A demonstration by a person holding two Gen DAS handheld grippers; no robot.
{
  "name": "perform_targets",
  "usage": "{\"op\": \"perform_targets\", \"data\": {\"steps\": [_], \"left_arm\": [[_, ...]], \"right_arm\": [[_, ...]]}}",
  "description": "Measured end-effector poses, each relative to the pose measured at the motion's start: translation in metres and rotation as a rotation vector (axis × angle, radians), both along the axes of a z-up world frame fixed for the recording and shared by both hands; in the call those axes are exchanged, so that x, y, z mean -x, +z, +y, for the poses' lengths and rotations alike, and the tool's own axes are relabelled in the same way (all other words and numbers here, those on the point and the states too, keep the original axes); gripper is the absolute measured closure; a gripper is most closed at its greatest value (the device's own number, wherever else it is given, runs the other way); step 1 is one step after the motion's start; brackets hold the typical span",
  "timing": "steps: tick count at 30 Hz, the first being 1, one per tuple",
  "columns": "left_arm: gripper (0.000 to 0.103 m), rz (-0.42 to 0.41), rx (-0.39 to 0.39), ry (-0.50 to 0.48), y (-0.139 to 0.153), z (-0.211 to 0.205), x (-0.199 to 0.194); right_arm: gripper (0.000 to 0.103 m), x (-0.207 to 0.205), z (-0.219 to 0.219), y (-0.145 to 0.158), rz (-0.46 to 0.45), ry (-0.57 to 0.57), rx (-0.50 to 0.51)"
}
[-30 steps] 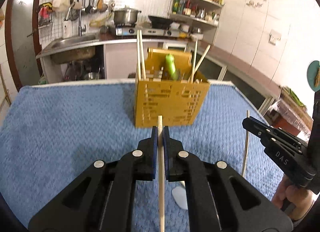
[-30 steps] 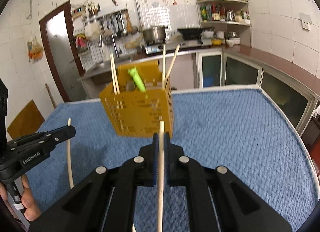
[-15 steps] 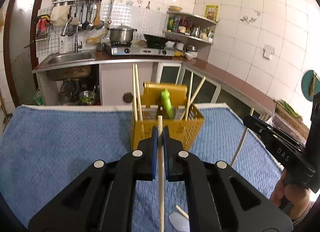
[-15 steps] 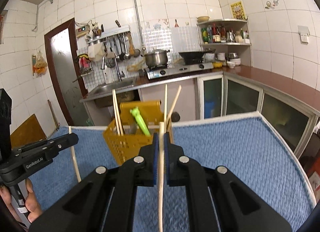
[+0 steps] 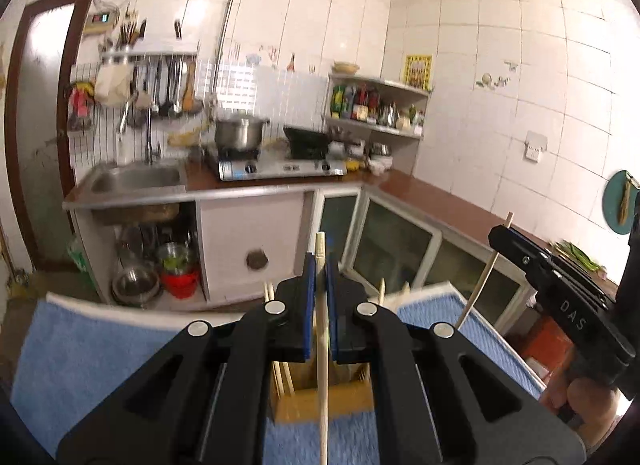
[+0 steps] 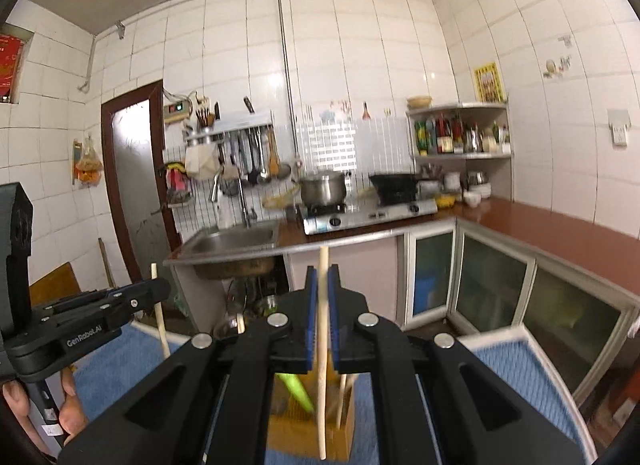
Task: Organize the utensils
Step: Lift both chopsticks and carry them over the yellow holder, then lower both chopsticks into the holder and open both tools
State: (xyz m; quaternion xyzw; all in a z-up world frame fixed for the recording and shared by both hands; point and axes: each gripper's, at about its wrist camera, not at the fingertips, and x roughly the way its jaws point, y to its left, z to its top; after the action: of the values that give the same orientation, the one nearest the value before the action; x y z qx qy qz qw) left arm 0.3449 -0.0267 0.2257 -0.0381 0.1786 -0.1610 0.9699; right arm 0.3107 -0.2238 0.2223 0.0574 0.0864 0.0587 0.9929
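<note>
My left gripper (image 5: 320, 265) is shut on a wooden chopstick (image 5: 322, 365) that hangs upright over the yellow utensil holder (image 5: 320, 399). My right gripper (image 6: 322, 277) is shut on another wooden chopstick (image 6: 322, 365), also upright above the same holder (image 6: 308, 435). The holder stands on the blue cloth (image 5: 80, 345) and holds several chopsticks and a green-handled utensil (image 6: 296, 389). The fingers hide most of the holder in both views. The right gripper shows at the right of the left wrist view (image 5: 500, 233), the left gripper at the left of the right wrist view (image 6: 158, 291).
The blue cloth's far edge (image 6: 504, 335) lies just behind the holder. Beyond it stand a kitchen counter with a sink (image 5: 136, 179), a gas stove with a pot (image 5: 240, 135), and glass-door cabinets (image 6: 492, 285).
Both grippers have risen and tilted up with their chopsticks. The holder has dropped to the bottom of both views and now sits under the fingers.
</note>
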Motion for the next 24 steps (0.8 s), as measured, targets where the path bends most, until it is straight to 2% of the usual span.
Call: {"op": "perform_targets", "data": {"steps": [3,7,9,13,15,19,24], "left_arm": [[0.099,-0.047,-0.022,0.022,0.011,-0.007,-0.017],[0.099,-0.110,-0.036,0.057,0.009,-0.018,-0.039],[0.099,-0.115,-0.040,0.057,0.002,-0.022,-0.049],[0.099,-0.105,-0.037,0.052,-0.033,-0.026,-0.062],[0.099,-0.091,-0.055,0.048,-0.051,-0.028,-0.067],[0.099,-0.009,-0.061,0.039,-0.089,-0.025,-0.080],[0.099,0.071,-0.057,0.039,-0.119,-0.017,-0.089]], "right_arm": [[0.097,-0.016,0.002,0.009,-0.012,-0.007,0.003],[0.097,-0.037,0.001,0.007,-0.026,-0.026,0.018],[0.097,-0.046,0.001,0.000,-0.017,-0.017,0.006],[0.098,-0.062,0.003,-0.028,0.014,-0.016,0.021],[0.098,-0.070,0.003,-0.045,0.045,-0.007,0.014],[0.097,-0.080,0.001,-0.078,0.102,0.002,0.003],[0.097,-0.082,0.004,-0.111,0.150,0.008,0.025]]}}
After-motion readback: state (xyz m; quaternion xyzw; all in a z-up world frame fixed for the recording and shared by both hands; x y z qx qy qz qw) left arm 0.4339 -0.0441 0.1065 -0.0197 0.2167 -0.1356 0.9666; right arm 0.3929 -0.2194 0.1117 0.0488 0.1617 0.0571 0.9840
